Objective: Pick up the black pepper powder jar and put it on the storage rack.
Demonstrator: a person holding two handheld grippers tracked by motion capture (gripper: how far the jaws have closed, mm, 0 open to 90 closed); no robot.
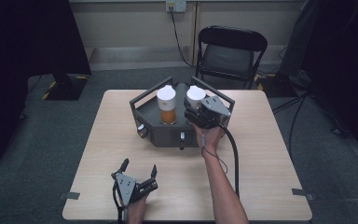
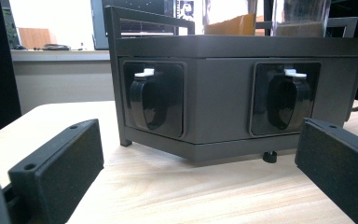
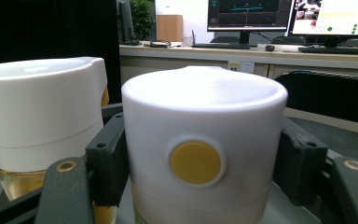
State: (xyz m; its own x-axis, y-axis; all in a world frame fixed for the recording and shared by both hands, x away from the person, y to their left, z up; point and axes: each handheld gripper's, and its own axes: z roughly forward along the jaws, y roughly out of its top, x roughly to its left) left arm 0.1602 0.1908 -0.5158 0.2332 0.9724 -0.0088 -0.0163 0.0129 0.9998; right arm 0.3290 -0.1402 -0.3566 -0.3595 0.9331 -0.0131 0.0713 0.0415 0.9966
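Currently the right tongs [image 3: 200, 163] are clenched on the white lid [image 3: 204, 140] of the right jar [image 1: 196, 95], which stands in the dark tray-topped dispenser box [image 1: 168, 135] at the far middle of the worktop [image 1: 261, 154]. Left jar [image 1: 167, 105], amber contents, stands just beside it. Left tongs [image 1: 139, 169] rest released at the near edge, jaws spread, well apart from the box.

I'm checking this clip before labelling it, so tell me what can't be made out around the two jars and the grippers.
- Right jar: high view, its body hidden by the right gripper; right gripper view cuts off its base.
- Left jar: right gripper view, the frame's left edge crops it.
- Dark tray's inside: left gripper view, hidden by its wall.
- Left gripper: open, hand cut off below.
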